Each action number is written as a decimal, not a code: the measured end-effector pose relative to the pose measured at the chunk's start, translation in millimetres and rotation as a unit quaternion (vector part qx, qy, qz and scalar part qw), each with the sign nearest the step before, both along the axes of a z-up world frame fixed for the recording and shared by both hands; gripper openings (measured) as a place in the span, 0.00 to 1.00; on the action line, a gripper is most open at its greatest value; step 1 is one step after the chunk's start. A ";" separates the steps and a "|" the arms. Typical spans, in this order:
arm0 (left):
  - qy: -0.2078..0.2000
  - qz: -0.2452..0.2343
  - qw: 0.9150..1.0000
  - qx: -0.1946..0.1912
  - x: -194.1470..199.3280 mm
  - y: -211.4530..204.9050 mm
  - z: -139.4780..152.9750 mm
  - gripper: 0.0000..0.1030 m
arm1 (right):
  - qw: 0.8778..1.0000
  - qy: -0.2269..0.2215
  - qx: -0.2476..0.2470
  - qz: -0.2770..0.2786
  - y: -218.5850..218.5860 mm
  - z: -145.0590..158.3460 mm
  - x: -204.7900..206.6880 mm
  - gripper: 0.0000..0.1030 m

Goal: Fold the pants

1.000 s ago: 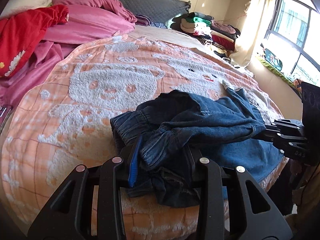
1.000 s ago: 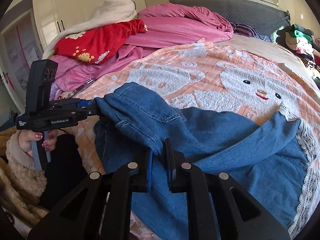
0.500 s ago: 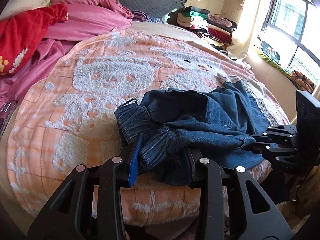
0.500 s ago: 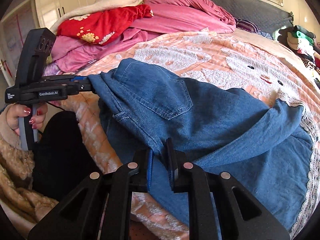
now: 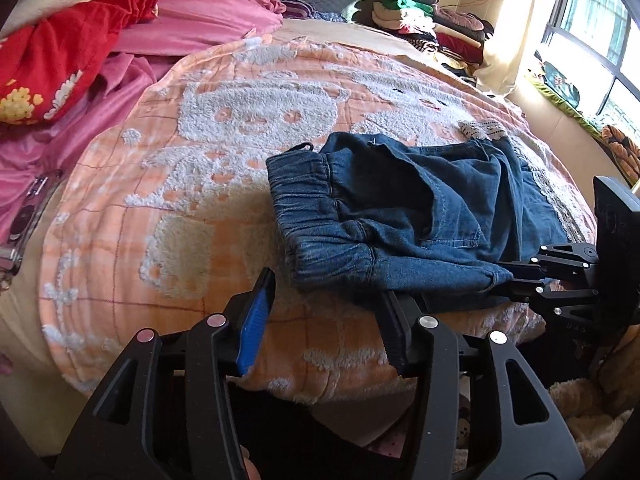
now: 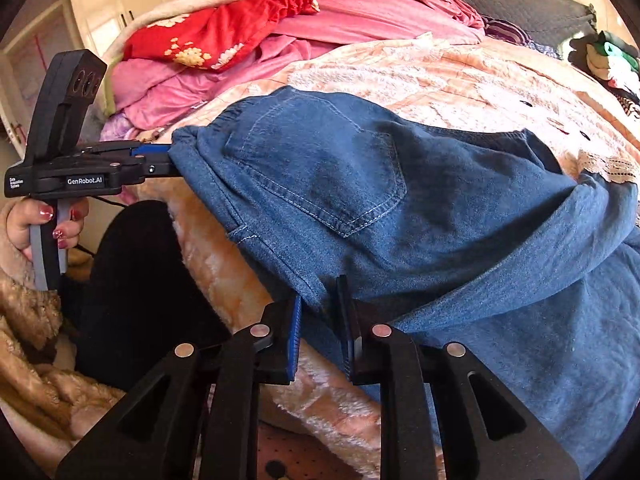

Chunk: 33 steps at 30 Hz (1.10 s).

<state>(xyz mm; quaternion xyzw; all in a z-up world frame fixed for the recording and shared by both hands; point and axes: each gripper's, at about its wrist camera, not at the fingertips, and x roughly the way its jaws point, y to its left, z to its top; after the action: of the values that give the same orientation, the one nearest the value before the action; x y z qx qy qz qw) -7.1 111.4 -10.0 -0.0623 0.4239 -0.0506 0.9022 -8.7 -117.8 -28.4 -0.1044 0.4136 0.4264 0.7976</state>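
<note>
The blue denim pants (image 5: 404, 216) lie near the front edge of the bed, elastic waistband to the left, back pocket showing in the right wrist view (image 6: 360, 184). My left gripper (image 5: 326, 312) stands wide apart in its own view, with the waistband corner just at its fingertips; in the right wrist view its tips (image 6: 160, 160) meet the waistband corner. My right gripper (image 6: 320, 320) is shut on the pants' lower edge; it also shows in the left wrist view (image 5: 516, 276), clamped on the denim.
An orange blanket (image 5: 200, 160) with white bears covers the bed. Pink and red bedding (image 5: 80, 48) is piled at the far left. Folded clothes (image 5: 420, 16) are stacked by the headboard. A window (image 5: 592, 20) is at the right.
The bunched pants have been pulled out flatter and toward the bed's front edge. My left gripper's fingers have spread wide in its own view. My right gripper stays clamped.
</note>
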 end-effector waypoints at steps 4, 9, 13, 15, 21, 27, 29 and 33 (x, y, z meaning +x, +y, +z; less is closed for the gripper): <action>-0.010 0.008 1.000 0.017 -8.2 1.3 15.0 0.41 | 1.000 0.005 -0.005 0.003 3.8 -5.3 -1.1 0.25; -0.009 0.030 0.999 0.009 -10.4 9.1 20.7 0.41 | 1.000 0.008 -0.003 0.005 6.8 -5.9 -5.8 0.34; -0.026 -0.006 0.999 -0.029 -4.7 -8.1 27.9 0.41 | 1.000 0.018 0.007 0.010 1.5 2.0 -10.3 0.35; -0.026 -0.031 0.999 -0.023 4.8 -25.0 24.1 0.41 | 1.000 0.018 0.020 0.005 -5.5 11.9 -12.9 0.40; 0.007 -0.058 0.998 0.006 36.4 -52.6 -5.8 0.41 | 0.998 -0.016 0.048 -0.044 -27.1 39.5 -10.5 0.47; 0.029 -0.051 0.998 0.039 49.7 -60.7 -27.5 0.41 | 0.997 -0.001 0.023 -0.071 -17.3 23.2 19.8 0.49; 0.031 -0.055 0.997 0.051 52.4 -63.4 -32.6 0.41 | 0.995 0.021 -0.003 -0.093 -19.8 11.4 28.1 0.49; 0.029 -0.054 0.997 0.048 59.6 -62.1 -39.2 0.41 | 0.989 0.062 0.014 -0.130 -33.5 -7.1 34.8 0.49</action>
<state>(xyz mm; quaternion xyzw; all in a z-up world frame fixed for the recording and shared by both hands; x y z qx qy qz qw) 52.6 49.3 -49.2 0.0022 0.4545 -0.0772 0.8874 26.1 -151.3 -35.4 -0.0117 0.4658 0.3306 0.8207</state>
